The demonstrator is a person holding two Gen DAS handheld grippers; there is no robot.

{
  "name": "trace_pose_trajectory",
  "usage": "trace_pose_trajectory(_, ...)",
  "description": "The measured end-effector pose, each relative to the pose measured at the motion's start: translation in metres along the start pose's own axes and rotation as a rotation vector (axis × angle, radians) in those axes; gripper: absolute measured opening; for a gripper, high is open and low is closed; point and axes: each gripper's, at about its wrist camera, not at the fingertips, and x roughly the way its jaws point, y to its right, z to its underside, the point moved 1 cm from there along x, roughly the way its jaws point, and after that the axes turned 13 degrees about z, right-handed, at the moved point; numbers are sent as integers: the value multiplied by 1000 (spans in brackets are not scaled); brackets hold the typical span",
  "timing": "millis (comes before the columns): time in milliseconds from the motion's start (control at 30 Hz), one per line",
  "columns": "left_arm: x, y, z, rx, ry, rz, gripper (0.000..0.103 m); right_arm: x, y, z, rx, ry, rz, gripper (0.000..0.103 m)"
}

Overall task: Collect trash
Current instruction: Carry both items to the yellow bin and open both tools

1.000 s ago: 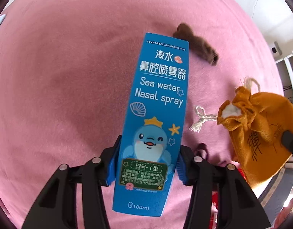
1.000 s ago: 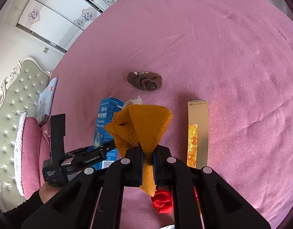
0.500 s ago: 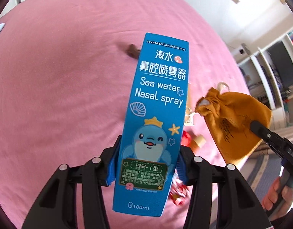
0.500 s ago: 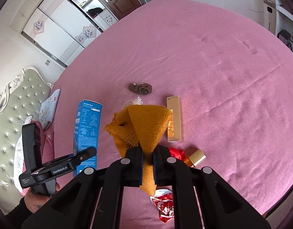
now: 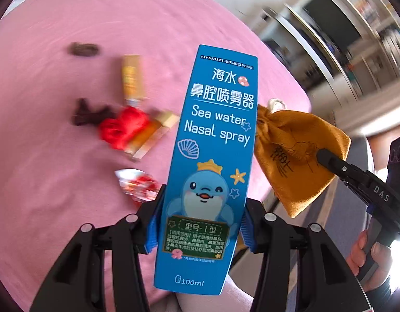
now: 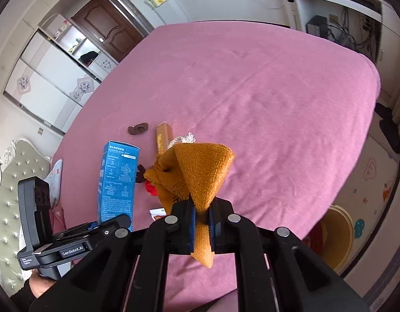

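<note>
My left gripper (image 5: 197, 227) is shut on a tall blue nasal spray box (image 5: 213, 156), held upright above the pink bed; the box also shows in the right wrist view (image 6: 119, 179). My right gripper (image 6: 202, 230) is shut on the corner of an orange drawstring pouch (image 6: 197, 174), which hangs in the air to the right of the box in the left wrist view (image 5: 296, 150). Both are lifted near the bed's near edge.
On the pink bedspread (image 6: 252, 91) lie a gold box (image 5: 132, 80), a red item (image 5: 124, 127), a small gold box (image 5: 150, 137), a red-white wrapper (image 5: 137, 186) and two brown pieces (image 5: 84, 49). A yellow bin (image 6: 335, 236) stands on the floor at the right.
Both grippers have pulled back and up from the bed with their loads. More of the room and the bed's edge has come into view, and the trash on the bed looks farther away.
</note>
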Motion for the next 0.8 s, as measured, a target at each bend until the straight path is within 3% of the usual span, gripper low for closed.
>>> trace_pose_trajectory(267, 88, 110, 33, 75, -155, 84, 49, -29, 112, 37, 118, -39, 121, 8)
trace_pose_trajectory(400, 132, 143, 52, 97, -233, 90, 49, -29, 159, 57, 164, -86, 161, 8)
trace_pose_trajectory(600, 193, 168, 79, 120, -361, 80, 49, -28, 211, 85, 236, -140, 193, 8)
trace_pose_trajectory(800, 227, 187, 94, 123, -416, 80, 50, -16, 231, 94, 231, -196, 209, 9)
